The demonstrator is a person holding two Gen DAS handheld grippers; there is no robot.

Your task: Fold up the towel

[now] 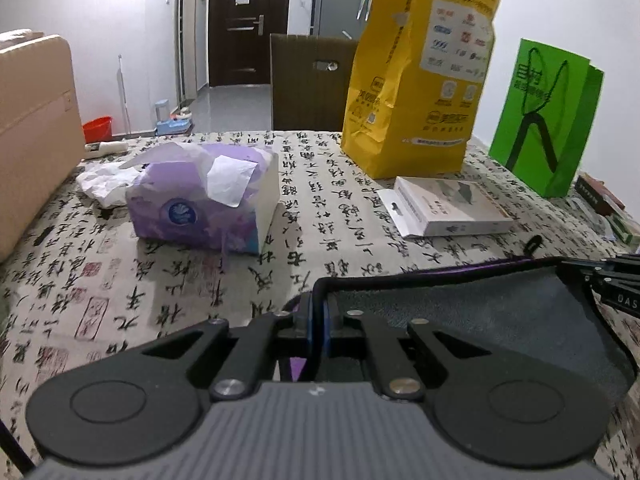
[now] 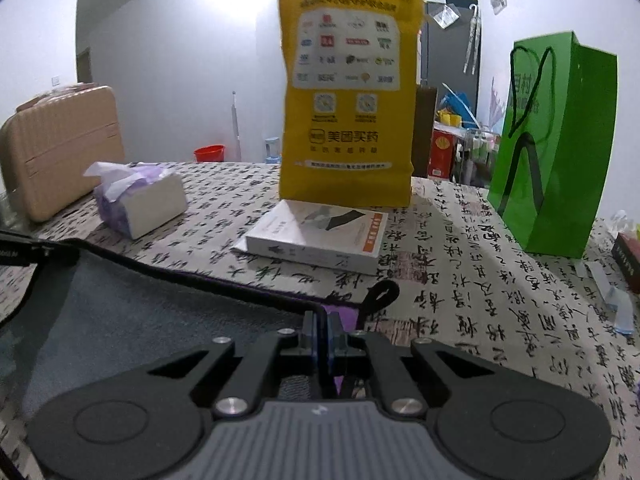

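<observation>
A dark grey towel (image 1: 492,316) with black piping and a purple underside lies over the near part of the table. My left gripper (image 1: 319,330) is shut on its left corner, held a little above the cloth. My right gripper (image 2: 320,340) is shut on the right corner of the towel (image 2: 120,320), beside its black hanging loop (image 2: 380,294). The towel's top edge stretches taut between the two grippers. The right gripper's tip shows at the right edge of the left wrist view (image 1: 612,280).
The table carries a calligraphy-print cloth (image 1: 160,292). On it stand a purple tissue box (image 1: 208,200), a yellow paper bag (image 1: 420,80), a green bag (image 1: 548,120), a flat white box (image 1: 452,208) and a beige case (image 2: 60,148).
</observation>
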